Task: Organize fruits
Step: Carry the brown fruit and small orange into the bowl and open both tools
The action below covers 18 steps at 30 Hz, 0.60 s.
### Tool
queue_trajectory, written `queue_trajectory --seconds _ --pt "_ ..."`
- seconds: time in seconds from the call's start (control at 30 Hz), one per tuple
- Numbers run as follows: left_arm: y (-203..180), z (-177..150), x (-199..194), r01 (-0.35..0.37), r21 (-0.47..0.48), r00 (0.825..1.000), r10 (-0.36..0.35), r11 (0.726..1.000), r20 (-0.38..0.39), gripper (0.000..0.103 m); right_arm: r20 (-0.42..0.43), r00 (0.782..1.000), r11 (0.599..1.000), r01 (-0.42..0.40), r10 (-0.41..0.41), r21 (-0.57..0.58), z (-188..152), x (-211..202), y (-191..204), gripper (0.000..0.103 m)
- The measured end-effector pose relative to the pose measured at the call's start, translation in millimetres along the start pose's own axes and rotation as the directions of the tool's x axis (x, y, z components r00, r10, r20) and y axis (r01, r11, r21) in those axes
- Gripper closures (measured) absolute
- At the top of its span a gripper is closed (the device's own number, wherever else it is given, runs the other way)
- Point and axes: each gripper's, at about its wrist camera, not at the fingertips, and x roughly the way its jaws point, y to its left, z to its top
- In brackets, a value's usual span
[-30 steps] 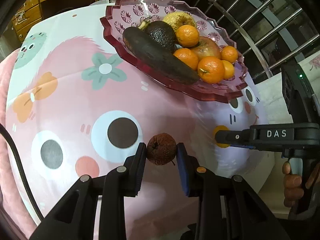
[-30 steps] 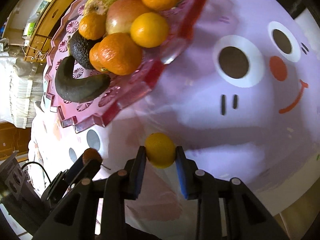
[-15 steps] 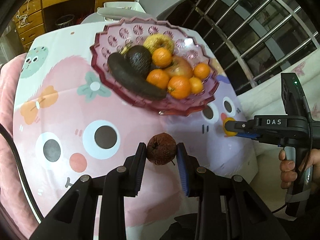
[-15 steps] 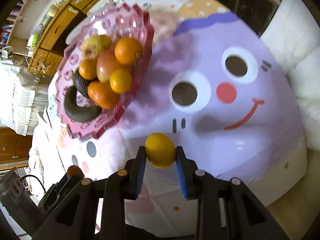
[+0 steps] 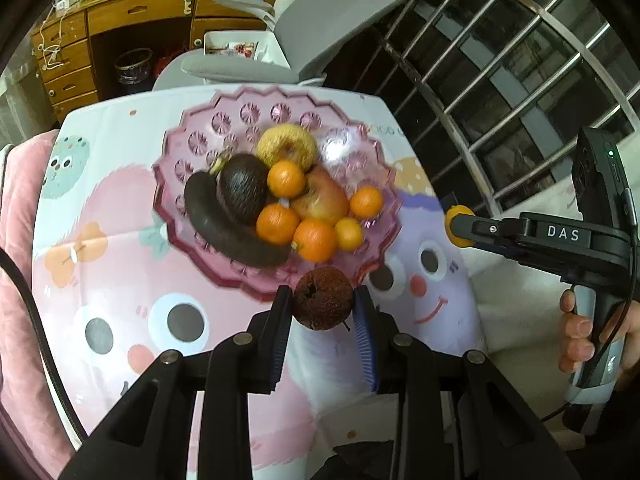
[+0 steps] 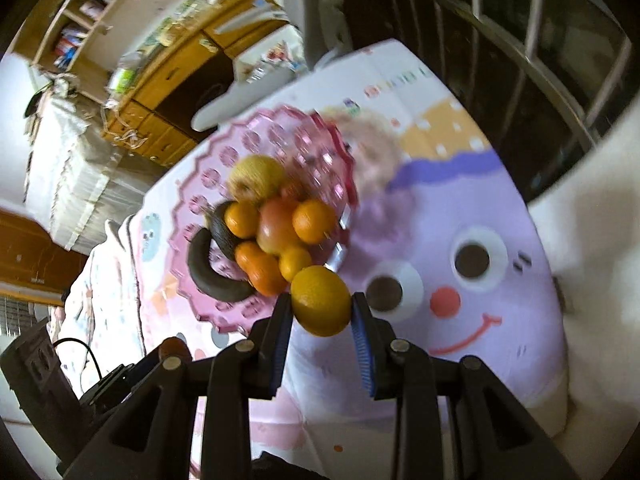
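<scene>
Pink bowl (image 5: 384, 168) is heaped already, so with your left tool (image 5: 323, 308) pinching the brown fruit (image 5: 323, 303) and right tool (image 6: 321, 309) pinching the orange (image 6: 320, 300) above its near rim, either could roll off the pile if you let go high.

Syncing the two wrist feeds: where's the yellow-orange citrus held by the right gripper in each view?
Left wrist: citrus at the right edge, only a sliver showing at the tip of the right gripper, seen side-on.
Right wrist: the citrus sits low centre, clamped between the gripper's pads.
Shared landmark: pink fruit plate, upper centre in both.
</scene>
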Motion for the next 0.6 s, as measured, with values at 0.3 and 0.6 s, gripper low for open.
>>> queue_trajectory --seconds 0.3,0.6 --pt "-11.1 31.7 10.5 -0.044 -0.056 0.997 0.047 0.997 0.053 0.074 0.074 0.995 0.988 -0.062 0.073 -0.145 33.0 7.7 13.7 0.073" --pt "-5.1 51.5 27.2 -0.086 -0.157 0.992 0.1 0.984 0.078 0.07 0.087 0.988 0.97 -0.106 0.127 -0.219 55.9 34.4 15.6 0.072"
